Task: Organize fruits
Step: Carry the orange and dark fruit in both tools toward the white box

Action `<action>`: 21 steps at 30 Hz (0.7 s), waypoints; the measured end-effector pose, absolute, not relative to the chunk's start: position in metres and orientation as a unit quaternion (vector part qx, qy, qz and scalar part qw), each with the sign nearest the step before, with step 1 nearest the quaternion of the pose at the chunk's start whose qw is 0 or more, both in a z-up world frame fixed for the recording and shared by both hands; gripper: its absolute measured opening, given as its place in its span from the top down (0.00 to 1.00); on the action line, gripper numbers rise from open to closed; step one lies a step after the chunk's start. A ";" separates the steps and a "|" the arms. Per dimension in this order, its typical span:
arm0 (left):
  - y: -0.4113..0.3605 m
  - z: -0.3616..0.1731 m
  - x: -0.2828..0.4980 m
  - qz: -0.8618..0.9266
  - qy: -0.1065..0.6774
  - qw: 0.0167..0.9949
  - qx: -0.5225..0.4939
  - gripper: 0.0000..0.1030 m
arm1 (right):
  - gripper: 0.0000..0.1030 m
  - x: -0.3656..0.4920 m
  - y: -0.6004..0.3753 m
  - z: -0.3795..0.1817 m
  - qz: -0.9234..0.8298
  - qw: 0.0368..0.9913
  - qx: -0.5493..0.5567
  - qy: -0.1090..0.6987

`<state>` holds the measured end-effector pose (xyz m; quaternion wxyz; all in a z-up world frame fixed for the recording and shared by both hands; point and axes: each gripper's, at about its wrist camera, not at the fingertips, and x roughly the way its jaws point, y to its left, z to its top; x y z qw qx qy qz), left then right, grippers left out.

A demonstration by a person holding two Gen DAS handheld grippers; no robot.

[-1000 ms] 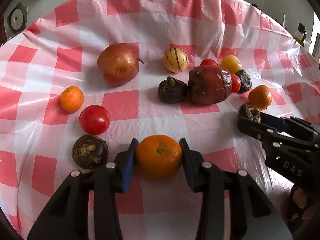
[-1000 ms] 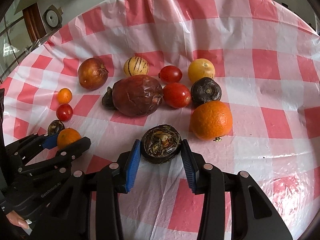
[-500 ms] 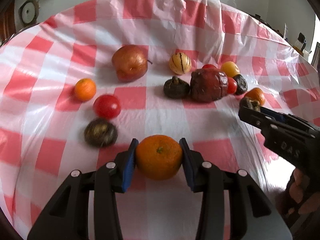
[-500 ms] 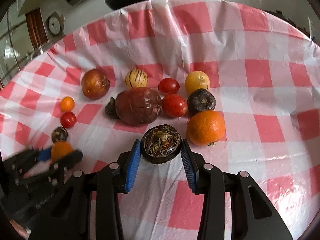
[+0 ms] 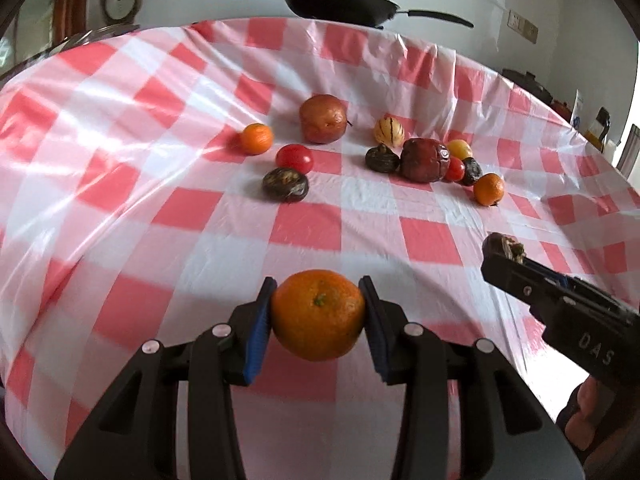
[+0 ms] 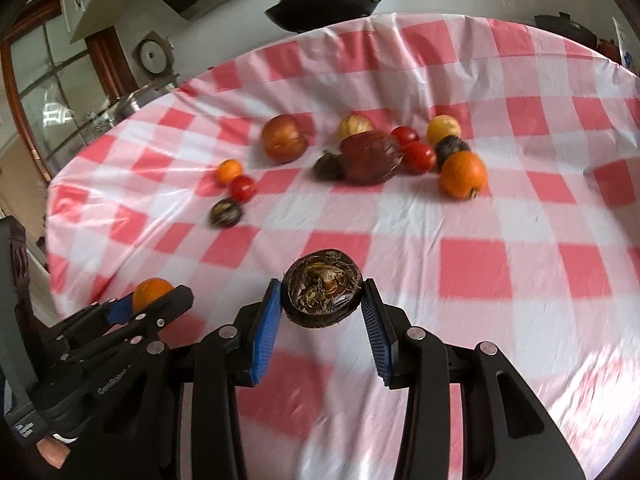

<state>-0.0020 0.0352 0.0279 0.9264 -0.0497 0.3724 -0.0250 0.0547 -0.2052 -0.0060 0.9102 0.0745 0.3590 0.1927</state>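
My left gripper (image 5: 318,314) is shut on an orange mandarin (image 5: 318,314) and holds it above the near part of the red-and-white checked tablecloth (image 5: 168,248). My right gripper (image 6: 322,298) is shut on a dark brown water chestnut (image 6: 322,298), also held above the cloth. Each gripper shows in the other's view: the right one (image 5: 505,246) at the right, the left one (image 6: 152,294) at the lower left. Several other fruits lie far ahead, among them a russet apple (image 5: 323,118), a dark red wrinkled fruit (image 5: 425,159) and an orange (image 6: 463,174).
A small mandarin (image 5: 256,138), a tomato (image 5: 294,158) and a dark chestnut (image 5: 285,185) lie at the left of the group. A striped yellow fruit (image 5: 389,131), more tomatoes and chestnuts crowd the right cluster. A black pan (image 5: 344,0) stands beyond the table's far edge.
Both grippers have lifted and pulled back from the fruit group, each still holding its fruit. The fruits on the cloth now look farther away.
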 end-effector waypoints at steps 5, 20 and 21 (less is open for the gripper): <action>0.047 0.028 -0.036 -0.016 0.375 0.925 -0.057 0.59 | 0.60 0.023 -0.196 -0.005 0.209 0.906 0.074 0.360; 0.101 0.034 -0.107 0.049 0.366 0.929 -0.036 0.59 | 0.60 -0.037 -0.149 -0.014 0.262 0.888 0.014 0.377; 0.106 0.032 -0.111 0.054 0.367 0.928 -0.038 0.59 | 0.60 -0.042 -0.143 -0.014 0.268 0.887 0.005 0.376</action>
